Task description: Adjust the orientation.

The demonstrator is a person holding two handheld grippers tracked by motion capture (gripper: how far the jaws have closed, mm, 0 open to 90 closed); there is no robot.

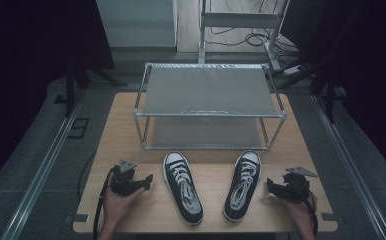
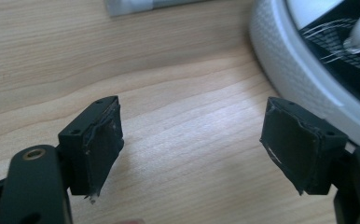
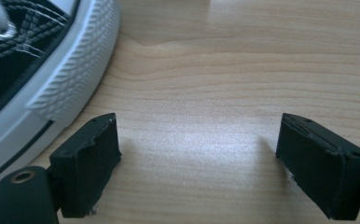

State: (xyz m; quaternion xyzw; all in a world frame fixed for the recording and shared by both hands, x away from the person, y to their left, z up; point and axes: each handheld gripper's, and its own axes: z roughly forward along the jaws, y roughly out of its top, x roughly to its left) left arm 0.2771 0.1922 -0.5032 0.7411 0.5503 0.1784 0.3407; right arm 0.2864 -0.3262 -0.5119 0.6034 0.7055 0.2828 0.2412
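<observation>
At the near edge of the desk [image 1: 131, 125], a hand holds each claw low over the wood. The left claw [image 1: 146, 181] sits at the near left, its jaws pointing toward the left shoe [image 1: 182, 187]. In the left gripper view the left claw [image 2: 192, 140] has its jaws spread well apart with bare wood between them and nothing held; the white rubber edge of the left shoe [image 2: 299, 79] lies just beside the right-hand jaw, though whether it touches I cannot tell. The right claw [image 1: 273, 189] sits at the near right, pointing toward the right shoe [image 1: 242, 185]. In the right gripper view the right claw [image 3: 197, 158] is likewise wide open and empty, with the ribbed white sole of the right shoe [image 3: 71, 79] just beside its left-hand jaw.

Between the two claws the shoes lie side by side on their soles, black with white laces and white toe caps, toes pointing away from the person, heels near the front edge. They are apart from each other, the heels closer together than the toes.

Just past the toes stands a rack [image 1: 208, 90] of metal tubes with two grey shelves, one above the other, at the far half of the desk. Behind it, off the desk, a white frame [image 1: 241, 20] and loose cables [image 1: 251, 37] lie on the floor
</observation>
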